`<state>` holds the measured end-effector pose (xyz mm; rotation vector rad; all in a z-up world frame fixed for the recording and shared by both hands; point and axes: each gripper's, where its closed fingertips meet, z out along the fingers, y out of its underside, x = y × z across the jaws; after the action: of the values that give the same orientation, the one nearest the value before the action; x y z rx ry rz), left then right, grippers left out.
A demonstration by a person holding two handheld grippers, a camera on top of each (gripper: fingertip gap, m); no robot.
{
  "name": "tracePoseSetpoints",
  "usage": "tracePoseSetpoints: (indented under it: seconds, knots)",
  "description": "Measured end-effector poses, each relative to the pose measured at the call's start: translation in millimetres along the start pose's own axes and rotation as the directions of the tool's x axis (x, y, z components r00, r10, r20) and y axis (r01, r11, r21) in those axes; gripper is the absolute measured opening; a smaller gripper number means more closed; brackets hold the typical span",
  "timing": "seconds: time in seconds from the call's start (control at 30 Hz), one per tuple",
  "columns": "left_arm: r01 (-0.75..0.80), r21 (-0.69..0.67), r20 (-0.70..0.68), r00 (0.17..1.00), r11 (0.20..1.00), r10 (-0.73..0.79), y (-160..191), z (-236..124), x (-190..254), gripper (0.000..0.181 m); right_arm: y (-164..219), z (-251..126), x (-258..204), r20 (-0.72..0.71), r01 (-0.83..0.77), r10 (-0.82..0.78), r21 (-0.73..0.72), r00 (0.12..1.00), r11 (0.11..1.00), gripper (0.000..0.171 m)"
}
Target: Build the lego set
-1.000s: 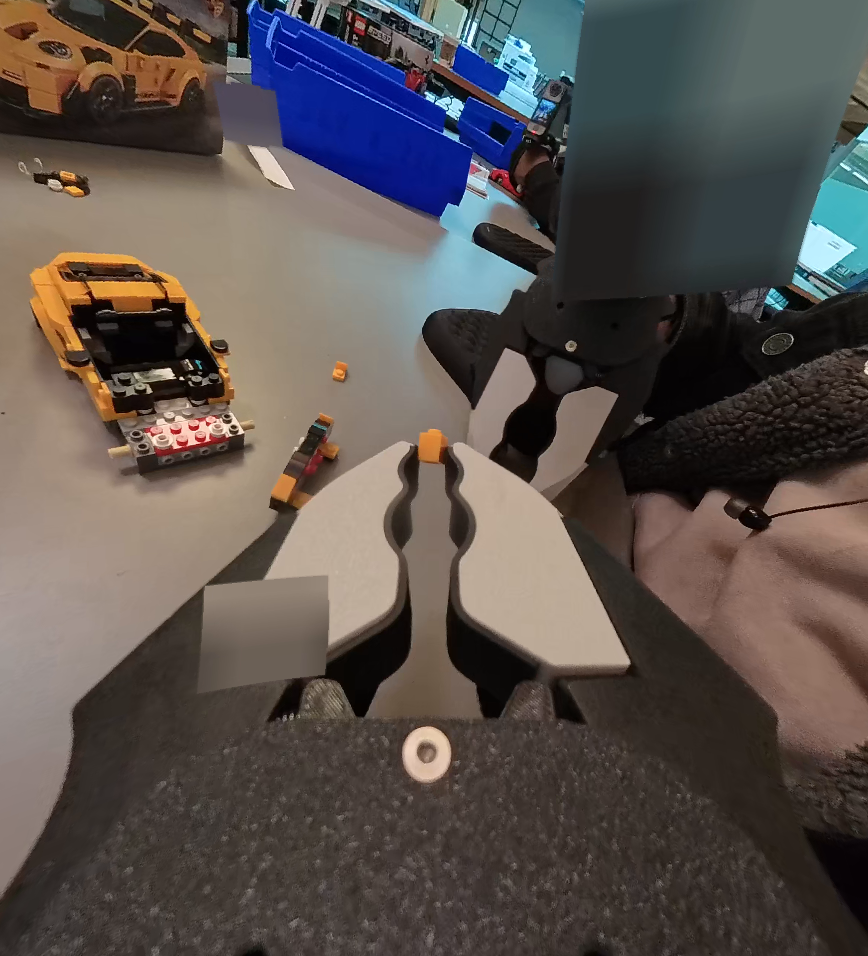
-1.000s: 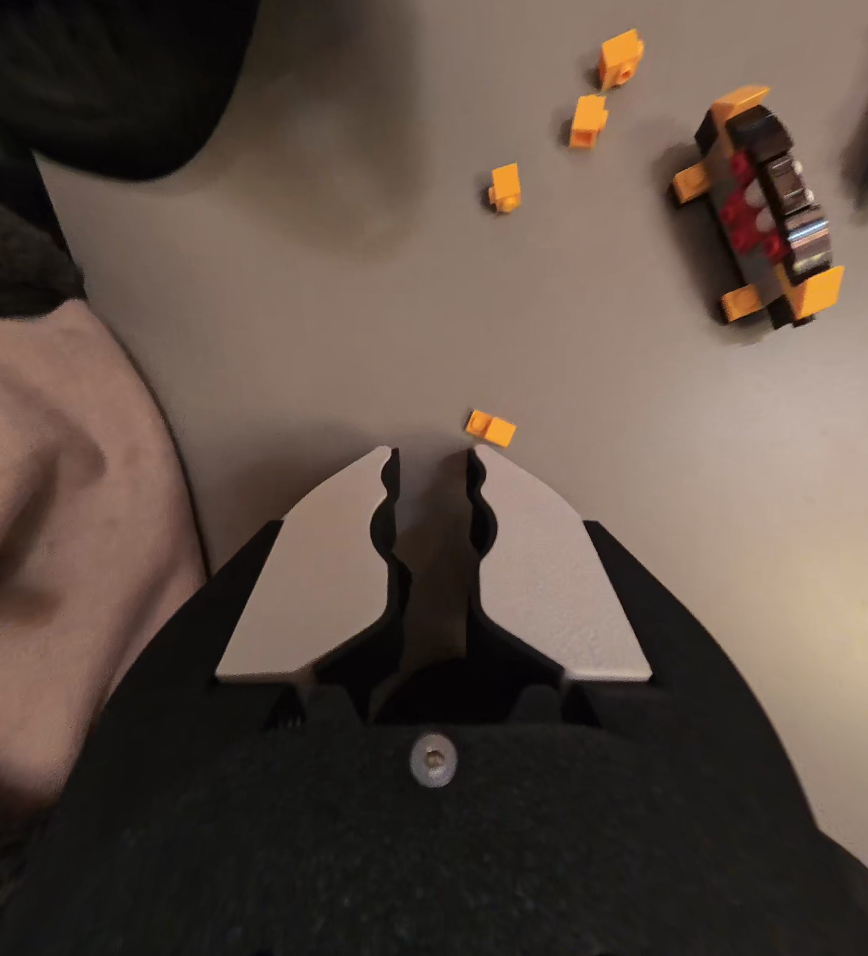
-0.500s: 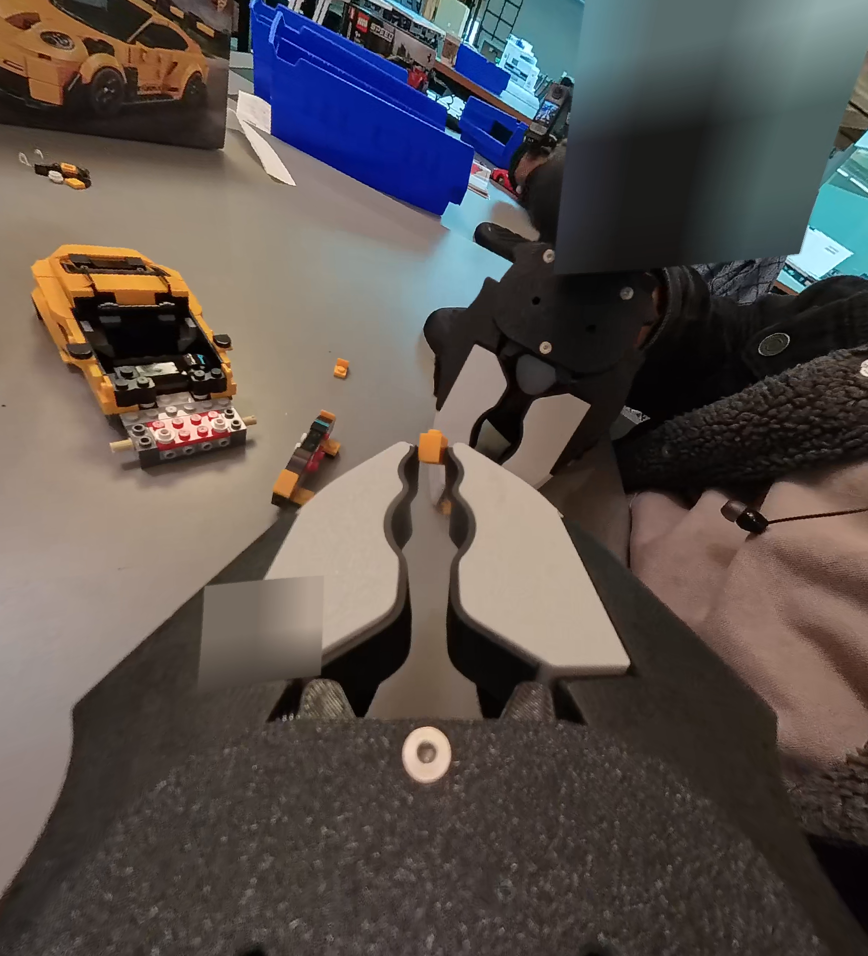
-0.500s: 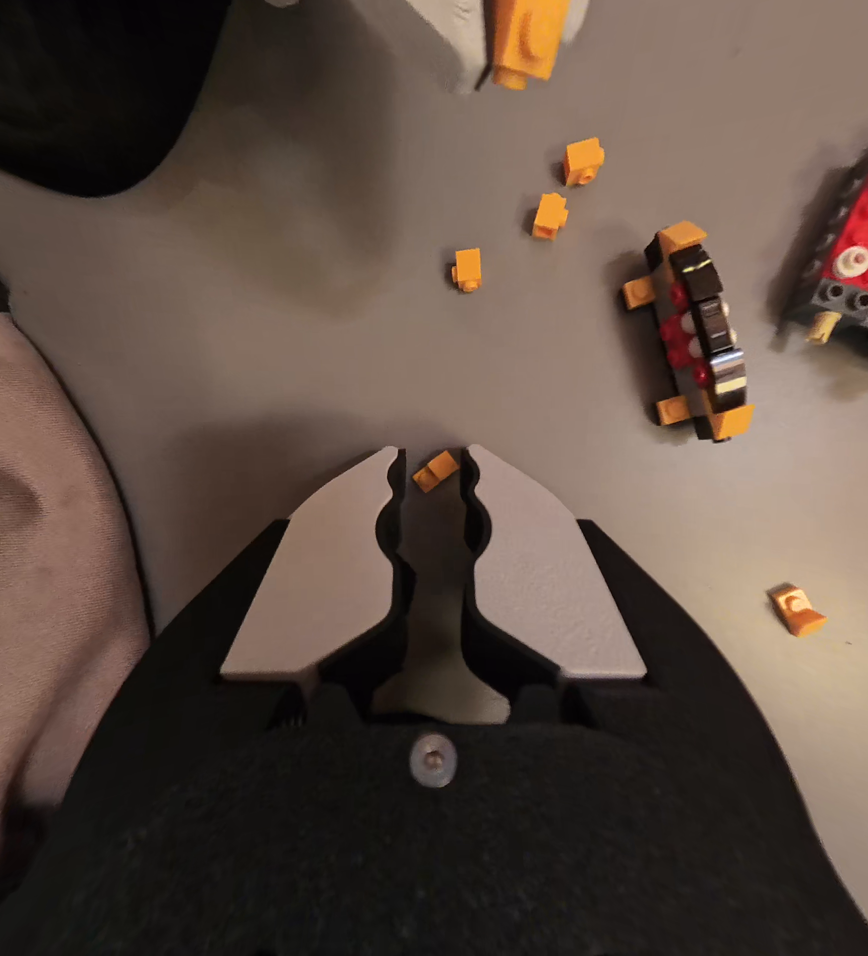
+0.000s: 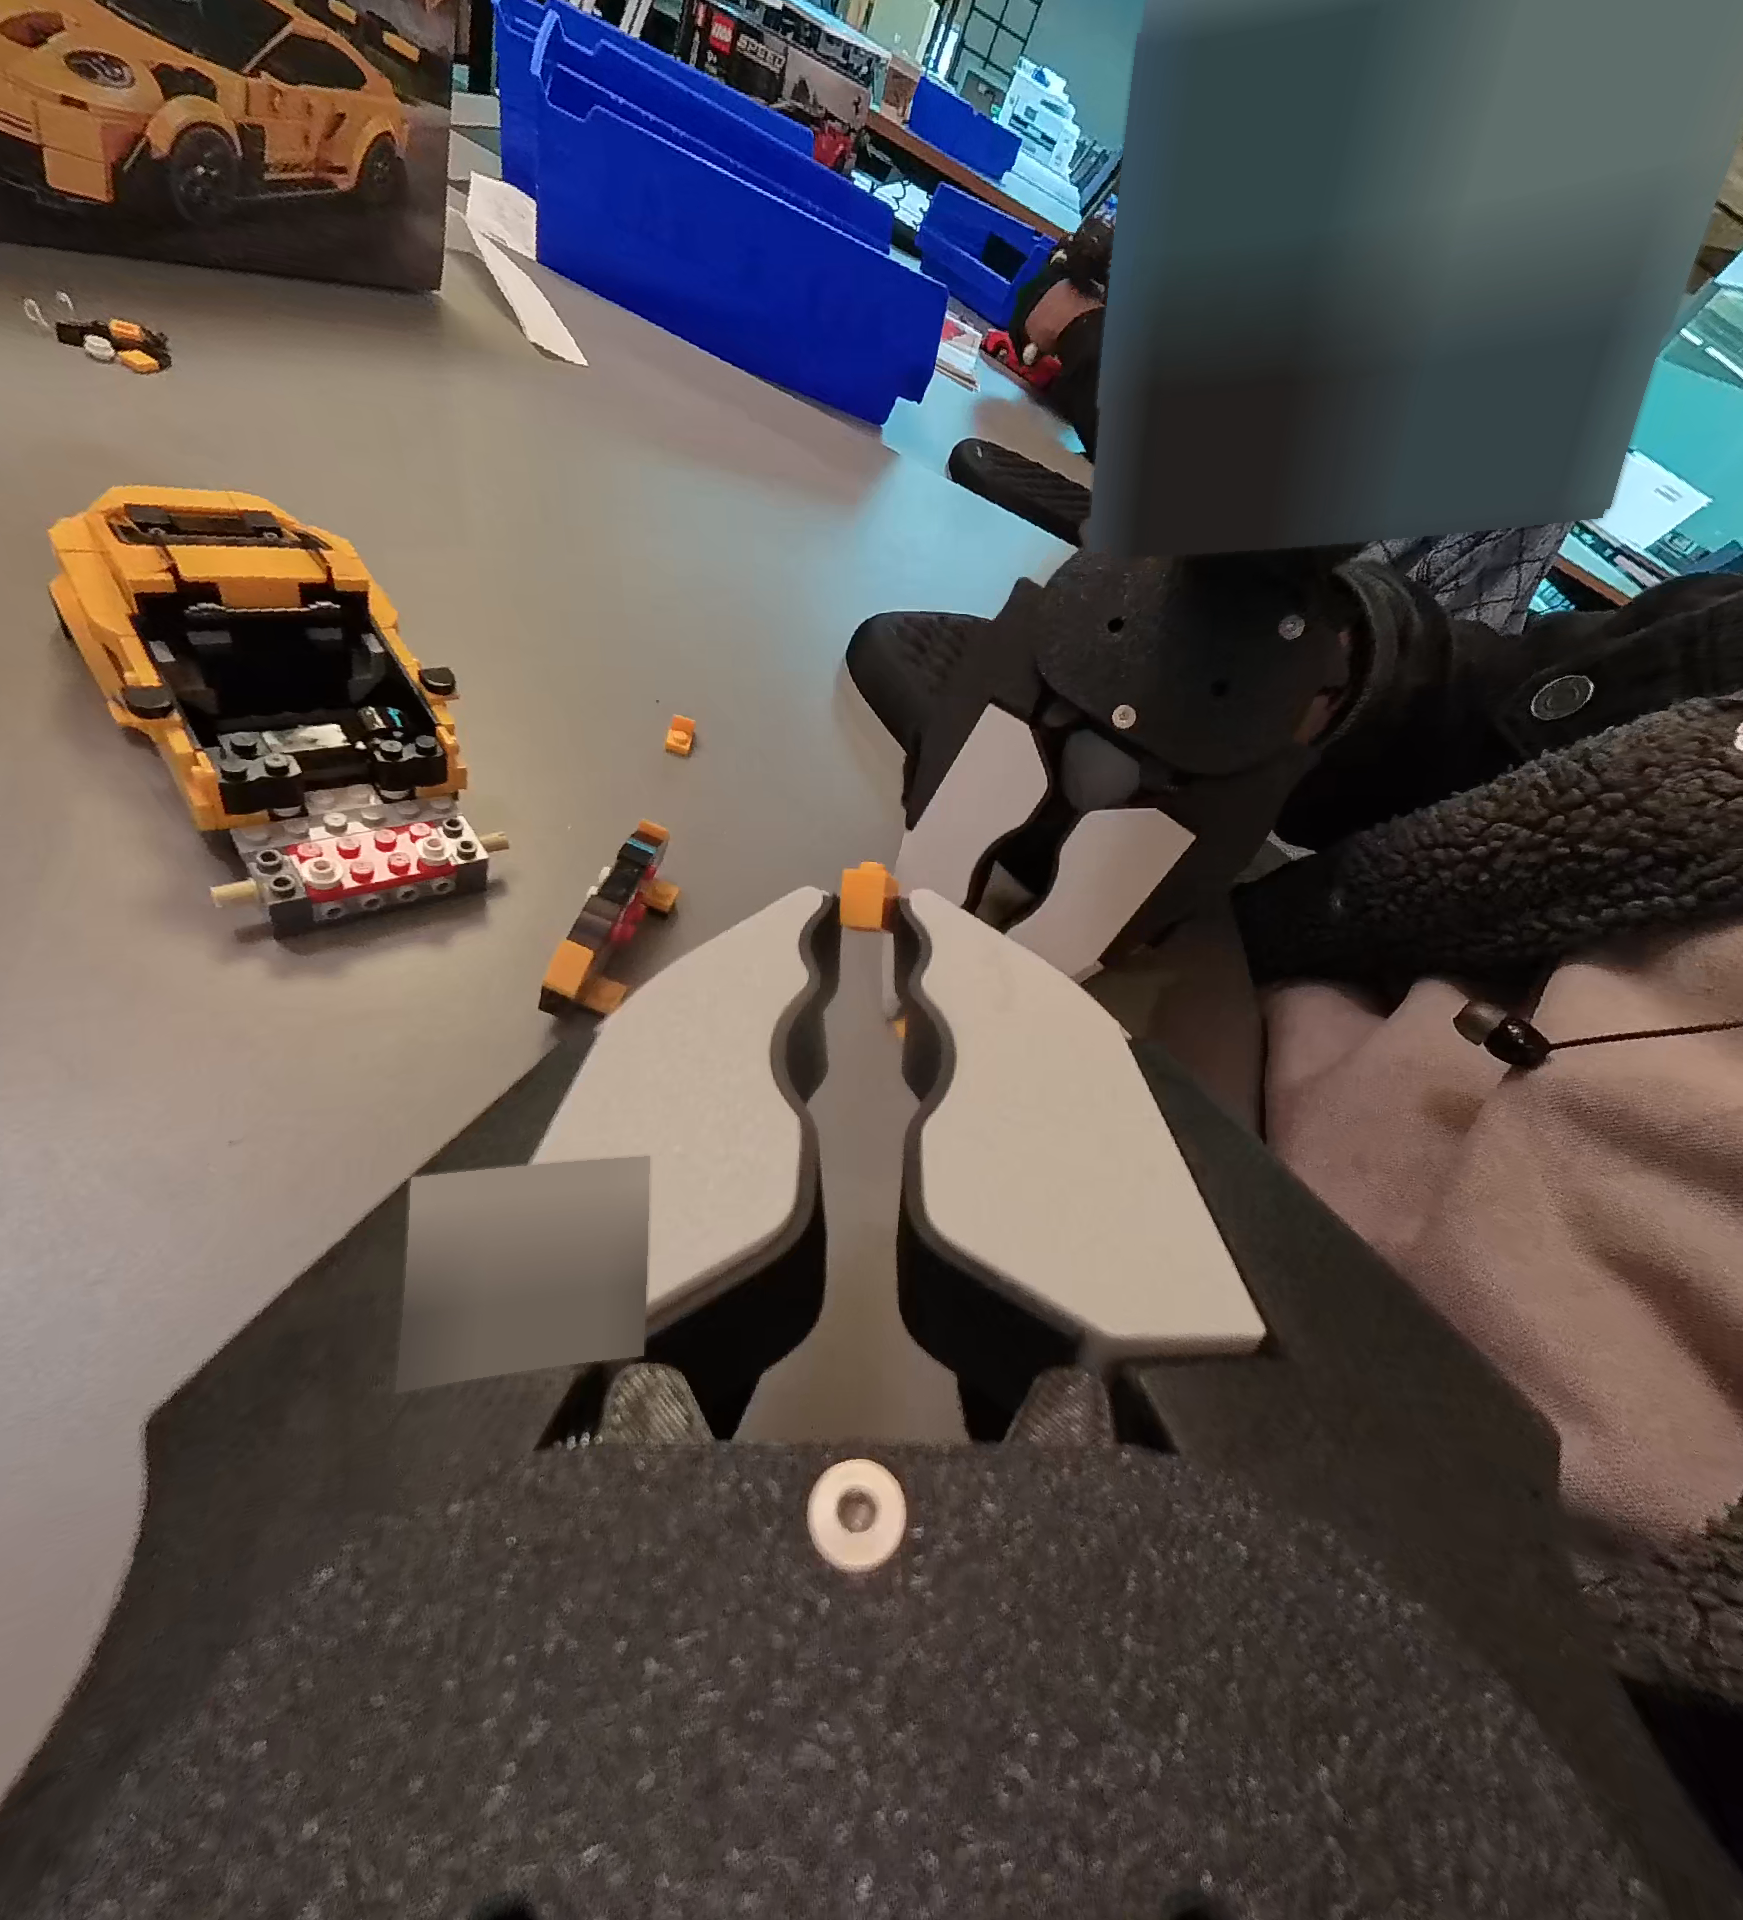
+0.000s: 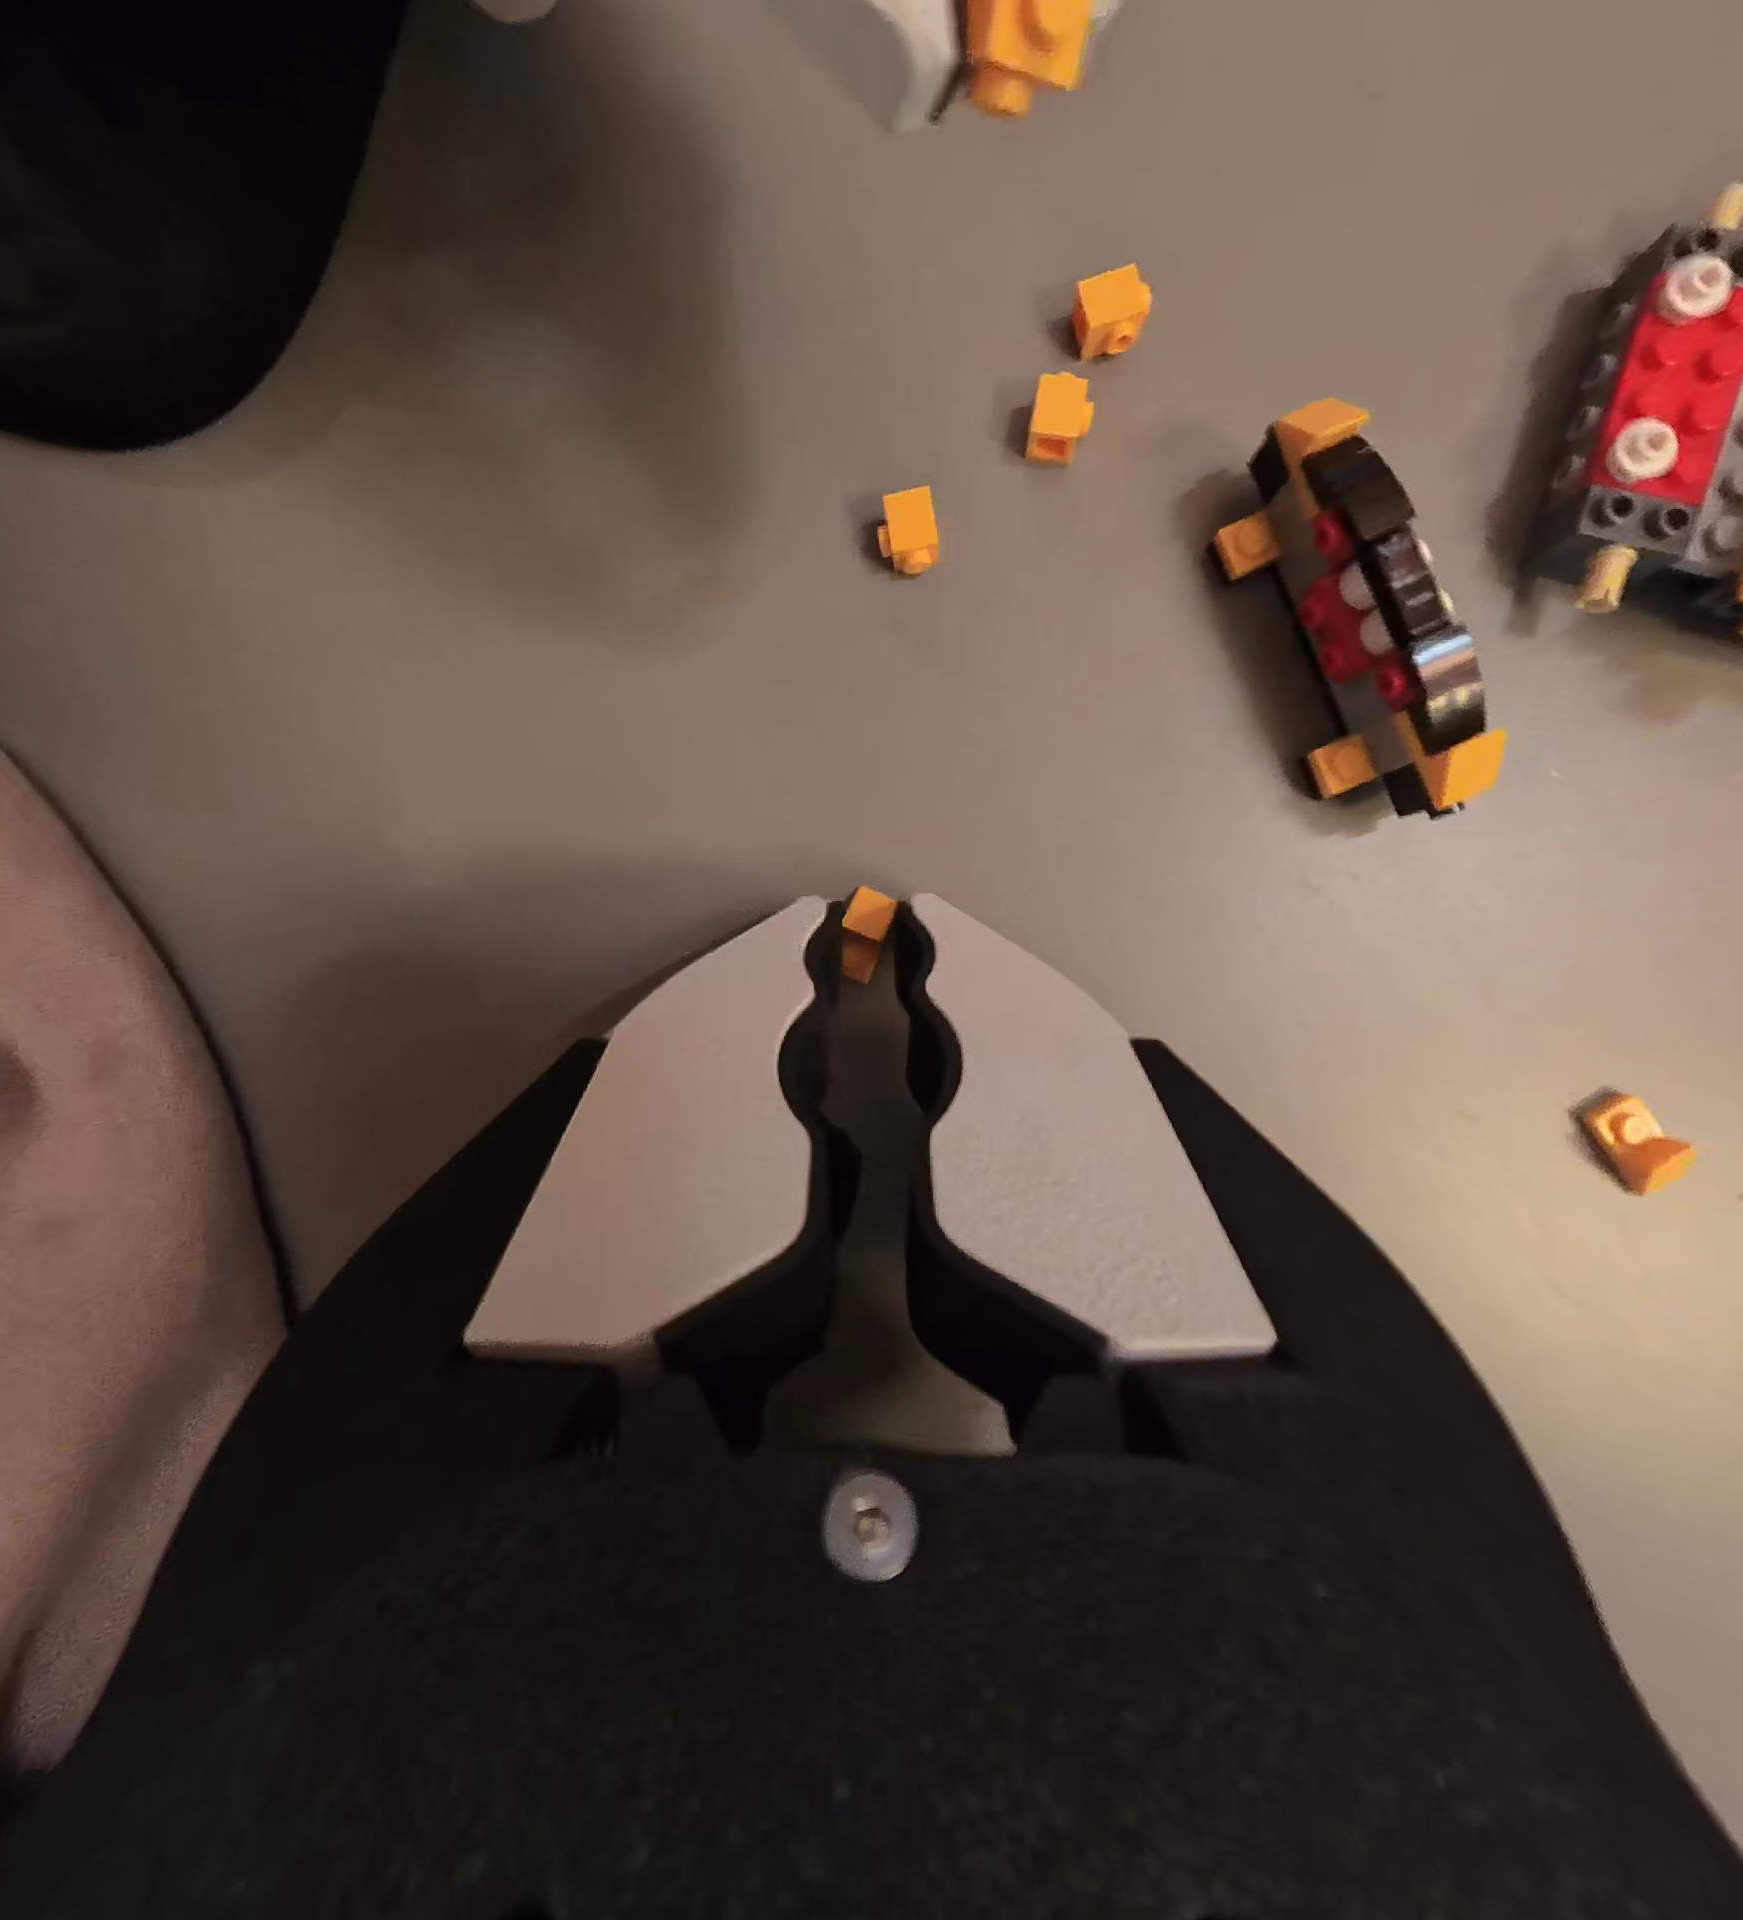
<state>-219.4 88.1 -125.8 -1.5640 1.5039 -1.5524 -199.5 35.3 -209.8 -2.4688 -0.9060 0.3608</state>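
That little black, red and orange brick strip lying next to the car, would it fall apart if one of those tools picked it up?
The black, red and orange brick strip looks rigid, so it probably would not flop. It is built from many small pieces, so a pinch at one end might pop some off. Its orange tabs stick out sideways, so it probably slides rather than rolls on the grey table.

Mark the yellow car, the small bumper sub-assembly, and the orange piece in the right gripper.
yellow car (image 5: pixel 223 582), left wrist view, on its roof.
bumper sub-assembly (image 6: pixel 1366 613), right wrist view, on its black middle.
orange piece (image 6: pixel 867 920), right wrist view, on its top face between the fingertips.
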Motion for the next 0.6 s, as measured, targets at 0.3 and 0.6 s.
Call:
tracePoseSetpoints:
  seconds: [0.3, 0.6]
  knots:
    - [-0.044, 0.020, -0.061, 0.997, 0.999, 0.045, -3.2, 0.8, 13.0, 0.009, -48.2, -40.1, -2.6, 0.238, 0.131, -0.227, 0.361, 0.944, 0.923, 0.008]
    - [-0.187, 0.043, -0.058, 0.980, 0.981, 0.189, -7.0, 2.1, 25.4, 0.010, -98.0, -80.5, -7.3, 0.271, 0.079, -0.274, 0.563, 0.923, 0.823, 0.008]
